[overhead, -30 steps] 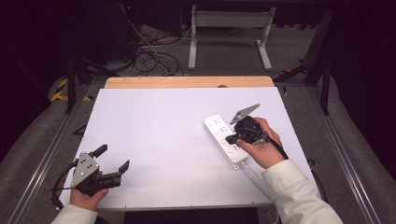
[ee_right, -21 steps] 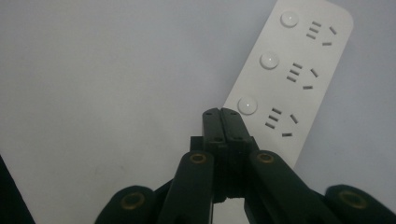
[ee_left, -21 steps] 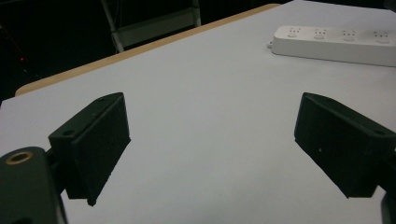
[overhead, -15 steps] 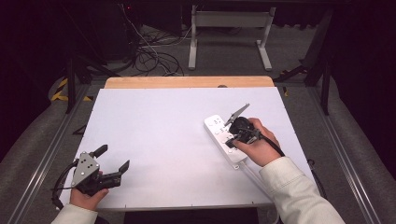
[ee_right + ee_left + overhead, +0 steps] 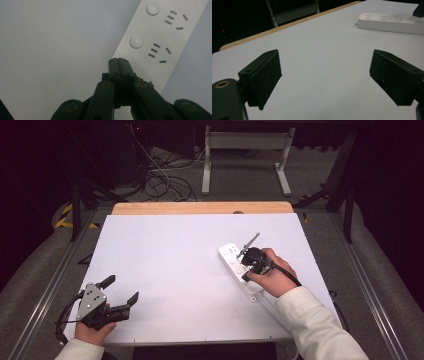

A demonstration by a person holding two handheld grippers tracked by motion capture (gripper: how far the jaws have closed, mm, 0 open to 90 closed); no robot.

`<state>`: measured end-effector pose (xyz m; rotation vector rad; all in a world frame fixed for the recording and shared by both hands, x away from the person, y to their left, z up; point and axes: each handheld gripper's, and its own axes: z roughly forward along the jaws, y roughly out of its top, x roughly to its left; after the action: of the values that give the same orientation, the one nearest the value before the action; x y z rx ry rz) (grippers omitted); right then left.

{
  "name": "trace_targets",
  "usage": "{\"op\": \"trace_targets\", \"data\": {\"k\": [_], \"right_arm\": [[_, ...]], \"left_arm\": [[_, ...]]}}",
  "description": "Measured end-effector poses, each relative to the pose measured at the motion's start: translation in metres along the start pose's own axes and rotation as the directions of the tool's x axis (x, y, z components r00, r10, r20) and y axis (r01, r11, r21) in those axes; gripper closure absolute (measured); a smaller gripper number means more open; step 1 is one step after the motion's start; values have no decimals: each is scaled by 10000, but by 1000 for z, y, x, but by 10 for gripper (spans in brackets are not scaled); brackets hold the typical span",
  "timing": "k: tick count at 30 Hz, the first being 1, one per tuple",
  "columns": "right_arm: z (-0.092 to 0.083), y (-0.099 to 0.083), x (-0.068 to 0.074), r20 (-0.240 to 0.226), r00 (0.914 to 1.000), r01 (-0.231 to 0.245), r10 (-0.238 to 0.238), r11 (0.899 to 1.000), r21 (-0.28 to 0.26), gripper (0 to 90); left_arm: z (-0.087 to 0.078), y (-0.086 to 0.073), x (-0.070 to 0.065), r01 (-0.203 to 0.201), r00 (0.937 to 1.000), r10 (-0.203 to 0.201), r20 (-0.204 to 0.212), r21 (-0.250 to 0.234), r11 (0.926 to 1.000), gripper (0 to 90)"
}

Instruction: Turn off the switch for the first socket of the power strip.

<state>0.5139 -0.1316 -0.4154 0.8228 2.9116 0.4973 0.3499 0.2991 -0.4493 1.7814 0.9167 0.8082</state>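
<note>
The long white plastic power strip (image 5: 239,270) lies flat on the white bench (image 5: 175,270), near the right edge, about halfway between the front and the back. Its long side runs slantwise: one end points to the back left, and the other end points to the front right corner, under the person's hand.

The right tongs (image 5: 119,60) are pressed together with nothing between them. Their tip hangs right over the strip, at its edge next to a round white button (image 5: 136,41). It looks like the person means to push a button with the tip.

What could go wrong? The tip sits near the strip's edge, so it may slip off onto the bench and miss the button. A hard or slanted push could also make the light strip slide or turn, as nothing holds it down.

The left tongs (image 5: 120,292) rest wide apart and empty near the front left corner, well away from the strip.
</note>
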Motion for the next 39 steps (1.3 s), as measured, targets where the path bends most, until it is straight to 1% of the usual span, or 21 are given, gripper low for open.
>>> {"op": "trace_targets", "data": {"k": [7, 15, 16, 23, 25, 27, 33, 35, 36, 39], "right_arm": [[4, 1, -1, 59, 10000, -12, 11, 9997, 258, 900], [7, 2, -1, 156, 9999, -11, 5, 9993, 383, 900], [8, 2, -2, 164, 9998, 57, -64, 9992, 399, 900], [8, 1, -2, 162, 9999, -3, -4, 9992, 393, 900], [9, 1, -1, 225, 9997, -21, 12, 9991, 420, 900], [10, 0, -1, 233, 9997, -43, 34, 9993, 384, 900], [11, -2, 0, 269, 9996, -67, 60, 9996, 266, 900], [11, -2, 0, 306, 9995, -59, 50, 9996, 280, 900], [11, -2, 1, 350, 9994, -76, 67, 9996, 260, 900], [11, -2, 1, 335, 9994, -91, 82, 9996, 256, 900]], "left_arm": [[0, 0, 0, -24, 10000, 24, 13, 16, 10000, 108], [0, 0, 0, -2, 10000, 2, 23, 24, 10000, 108], [0, 0, 0, -8, 10000, 8, 23, 24, 10000, 108], [0, 0, 0, -13, 10000, 13, 31, 21, 10000, 108], [0, 0, 0, -5, 10000, 5, 28, 19, 10000, 108], [0, 0, 0, -76, 10000, 76, 5, 18, 10000, 108], [0, 0, 0, -26, 10000, 26, 17, 18, 10000, 108], [0, 0, 0, -94, 10000, 94, 7, 34, 9999, 108], [0, 0, -1, -38, 10000, 38, 33, 18, 10000, 108], [0, 0, -1, -45, 10000, 45, 13, 27, 10000, 108]]}}
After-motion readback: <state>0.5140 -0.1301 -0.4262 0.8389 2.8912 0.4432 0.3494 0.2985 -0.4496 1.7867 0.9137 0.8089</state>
